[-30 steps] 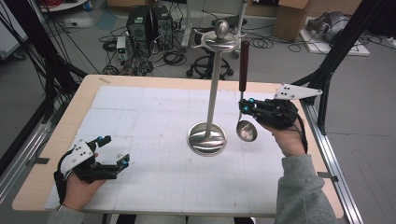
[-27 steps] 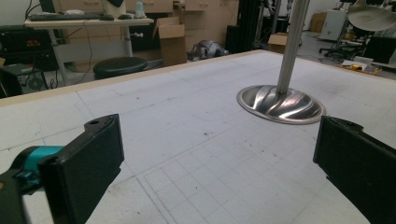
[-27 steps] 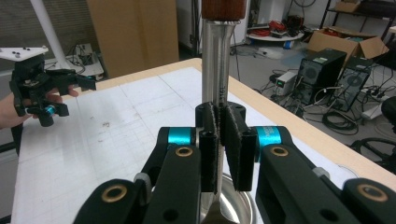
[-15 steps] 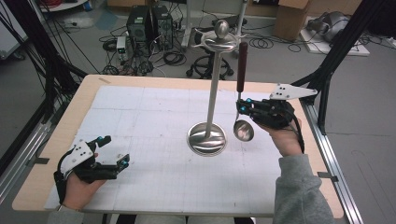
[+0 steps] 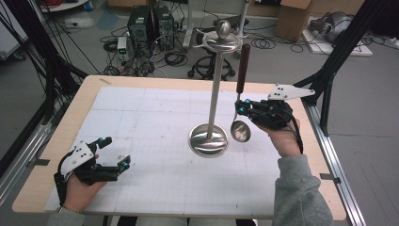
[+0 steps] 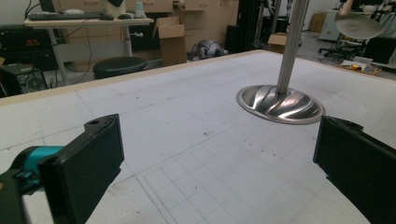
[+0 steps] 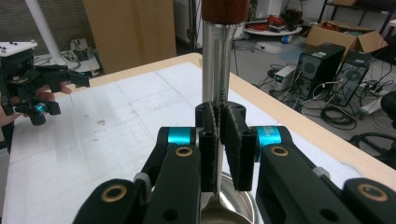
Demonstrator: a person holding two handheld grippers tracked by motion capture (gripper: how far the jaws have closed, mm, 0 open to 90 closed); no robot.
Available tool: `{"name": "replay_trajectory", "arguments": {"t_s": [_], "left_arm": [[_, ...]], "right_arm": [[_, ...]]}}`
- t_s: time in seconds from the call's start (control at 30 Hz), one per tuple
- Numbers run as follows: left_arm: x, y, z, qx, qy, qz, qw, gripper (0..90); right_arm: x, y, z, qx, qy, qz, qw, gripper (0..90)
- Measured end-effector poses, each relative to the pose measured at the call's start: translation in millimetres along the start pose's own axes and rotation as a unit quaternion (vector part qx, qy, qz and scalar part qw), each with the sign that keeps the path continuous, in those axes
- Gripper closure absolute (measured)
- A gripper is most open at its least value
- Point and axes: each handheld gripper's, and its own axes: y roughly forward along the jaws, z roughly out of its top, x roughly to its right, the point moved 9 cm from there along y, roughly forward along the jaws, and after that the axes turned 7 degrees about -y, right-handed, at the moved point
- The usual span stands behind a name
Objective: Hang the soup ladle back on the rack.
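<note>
The right gripper (image 5: 241,109) is squeezed tight on the thin metal neck of a ladle (image 5: 240,94). In the right gripper view its two black jaws pinch the shiny stem just under the brown wooden handle (image 7: 223,10). The ladle stands almost straight up, handle at the top and bowl (image 5: 240,131) at the bottom. The bowl hangs just above the table, I think, close to the round foot of the stand (image 5: 208,140), at about 3 o'clock from it. Holding it low on the neck keeps the top of the handle free, likely so it can go up to the hooks (image 5: 221,42) at the top of the tall pole. The handle top is at about 4 o'clock from those hooks and not touching them.

The left gripper (image 5: 114,163) rests far away, at about 8 o'clock on the white mat (image 5: 141,122), near the front edge of the table (image 5: 56,155). Its jaws stand wide apart with nothing between them. It seems to be waiting out of the way, so the right hand (image 5: 282,139) has room to work.
</note>
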Motion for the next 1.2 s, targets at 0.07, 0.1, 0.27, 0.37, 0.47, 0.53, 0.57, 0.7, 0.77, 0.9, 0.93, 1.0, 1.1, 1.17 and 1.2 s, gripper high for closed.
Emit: {"name": "replay_trajectory", "arguments": {"t_s": [0.07, 0.1, 0.27, 0.37, 0.47, 0.53, 0.57, 0.7, 0.77, 0.9, 0.93, 1.0, 1.1, 1.17, 1.2], "left_arm": [[0.1, -0.1, -0.1, -0.001, 0.0, 0.0, 1.0, 2.3], [0.1, -0.1, 0.0, -0.001, 0.001, -0.001, 1.0, 2.3], [-0.2, -0.2, 0.1, 0.0, 0.001, 0.001, 1.0, 2.3], [-0.1, -0.2, 0.3, 0.001, 0.002, 0.0, 1.0, 2.3], [0.0, 0.0, 0.2, 0.0, 0.002, -0.001, 1.0, 2.3], [0.0, 0.1, 0.5, 0.001, 0.002, 0.0, 1.0, 2.3], [-0.1, 0.0, 0.6, 0.001, 0.003, 0.0, 1.0, 2.3], [0.1, 0.3, 1.3, 0.004, 0.001, -0.001, 1.0, 2.3], [0.0, 0.3, 1.8, 0.005, 0.0, -0.001, 1.0, 2.3], [0.0, 0.7, 2.5, 0.006, -0.001, -0.001, 1.0, 2.3], [0.1, 0.8, 2.6, 0.007, -0.001, -0.001, 1.0, 2.3], [0.3, 1.1, 3.2, 0.008, -0.001, -0.002, 1.0, 2.3], [0.7, 1.2, 3.9, 0.011, -0.004, -0.005, 0.9999, 2.3], [0.5, 1.2, 4.5, 0.013, -0.009, -0.006, 0.9999, 2.3], [0.2, 1.1, 4.8, 0.014, -0.01, -0.007, 0.9998, 2.3]], "right_arm": [[0.2, 0.5, 0.0, 0.001, 0.0, -0.002, 1.0, 84.5], [0.0, 0.6, 0.0, 0.0, 0.001, -0.002, 1.0, 84.5], [1.3, 0.9, -0.4, 0.002, -0.004, -0.007, 1.0, 83.4], [1.5, 0.1, 0.9, 0.018, -0.004, -0.013, 0.9997, 77.8], [0.9, -2.4, 2.0, 0.031, -0.005, -0.015, 0.9994, 71.0], [-0.5, -3.5, 0.3, 0.034, -0.012, -0.017, 0.9992, 65.0], [-1.5, -4.2, -0.3, 0.037, -0.012, -0.019, 0.999, 61.6], [-5.3, -5.2, -5.5, 0.046, -0.026, -0.026, 0.9983, 44.8], [-8.5, -5.1, -10.7, 0.047, -0.035, -0.026, 0.9979, 34.7], [-15.3, -4.9, -22.3, 0.042, -0.039, -0.016, 0.9982, 18.3], [-16.7, -4.9, -24.7, 0.044, -0.036, -0.014, 0.9983, 15.7], [-18.7, -5.7, -29.5, 0.046, -0.03, -0.009, 0.9984, 11.8], [-21.7, -7.6, -36.6, 0.055, -0.023, -0.003, 0.9982, 9.1], [-23.1, -8.0, -43.3, 0.047, -0.012, -0.002, 0.9988, 0.3], [-23.8, -8.0, -44.7, 0.045, -0.01, 0.001, 0.9989, 0.3]]}}
